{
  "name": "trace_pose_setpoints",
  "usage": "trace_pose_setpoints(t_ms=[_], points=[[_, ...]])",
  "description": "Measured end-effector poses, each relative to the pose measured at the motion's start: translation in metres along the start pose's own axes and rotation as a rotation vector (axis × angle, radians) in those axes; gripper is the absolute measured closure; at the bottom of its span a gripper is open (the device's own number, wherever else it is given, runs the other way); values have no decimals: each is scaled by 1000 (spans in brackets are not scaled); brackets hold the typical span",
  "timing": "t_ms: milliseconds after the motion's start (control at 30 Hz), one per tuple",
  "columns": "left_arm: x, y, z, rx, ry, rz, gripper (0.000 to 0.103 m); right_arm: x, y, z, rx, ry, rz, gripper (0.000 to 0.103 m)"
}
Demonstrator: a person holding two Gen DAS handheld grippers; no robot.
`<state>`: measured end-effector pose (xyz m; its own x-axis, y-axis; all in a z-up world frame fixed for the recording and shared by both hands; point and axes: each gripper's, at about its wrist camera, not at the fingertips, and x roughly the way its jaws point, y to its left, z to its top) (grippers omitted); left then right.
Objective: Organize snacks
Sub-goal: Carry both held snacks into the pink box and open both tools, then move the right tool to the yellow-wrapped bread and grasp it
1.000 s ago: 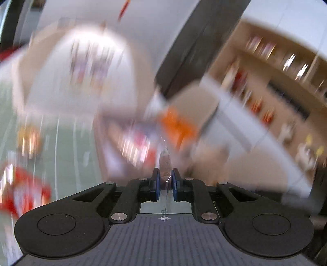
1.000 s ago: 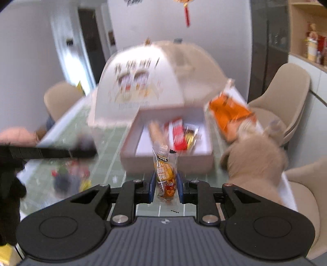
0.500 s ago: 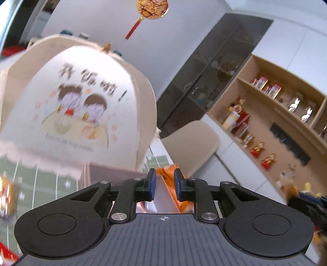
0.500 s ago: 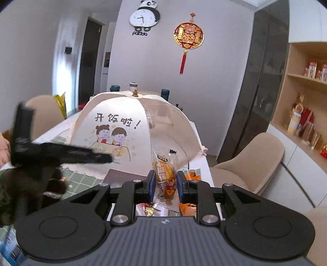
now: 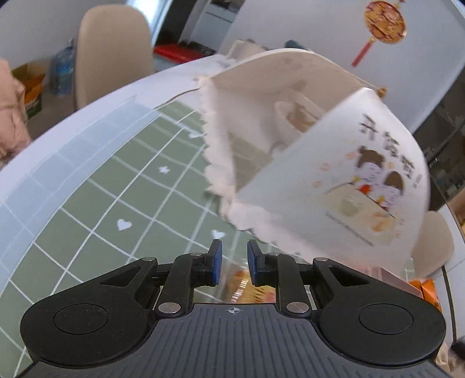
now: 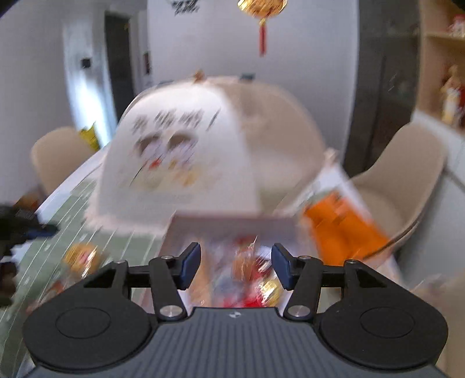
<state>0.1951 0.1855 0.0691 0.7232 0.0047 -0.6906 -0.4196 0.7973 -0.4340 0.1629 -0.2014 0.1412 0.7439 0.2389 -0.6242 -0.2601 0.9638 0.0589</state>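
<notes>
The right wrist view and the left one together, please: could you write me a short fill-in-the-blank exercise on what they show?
1. The tablecloth is ____ with a white grid.
2. The packet beside the box is coloured ____.
3. The food cover bears a cartoon of ____ children.
4. Between the pads of the right hand-held gripper there is ____ gripped.

Missing words: green; orange; two; nothing

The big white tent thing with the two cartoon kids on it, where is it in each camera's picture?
Left wrist view: the food cover fills the right half, tilted, above the green checked tablecloth.
Right wrist view: it sits blurred in the upper middle, just behind the snack box.
Shared landmark: the red and gold wall ornament hangs above it in both.
</notes>
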Motion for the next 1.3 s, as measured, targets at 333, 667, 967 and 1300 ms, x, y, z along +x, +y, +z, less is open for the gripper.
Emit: trace_pose_setpoints(t_ms=[333,667,967,1300], points=[[36,-48,-42,357,157,-189,80,8,32,-48,-31,171,80,49],[-23,-49,-108,464,349,-315,79,9,76,-74,-10,256,244,43],[-93,10,-87,230,193,-188,81,25,125,-83,-55,289,321,37],[-137,16,-148,433,451,-273,81,13,105,-107,-136,291,224,37]])
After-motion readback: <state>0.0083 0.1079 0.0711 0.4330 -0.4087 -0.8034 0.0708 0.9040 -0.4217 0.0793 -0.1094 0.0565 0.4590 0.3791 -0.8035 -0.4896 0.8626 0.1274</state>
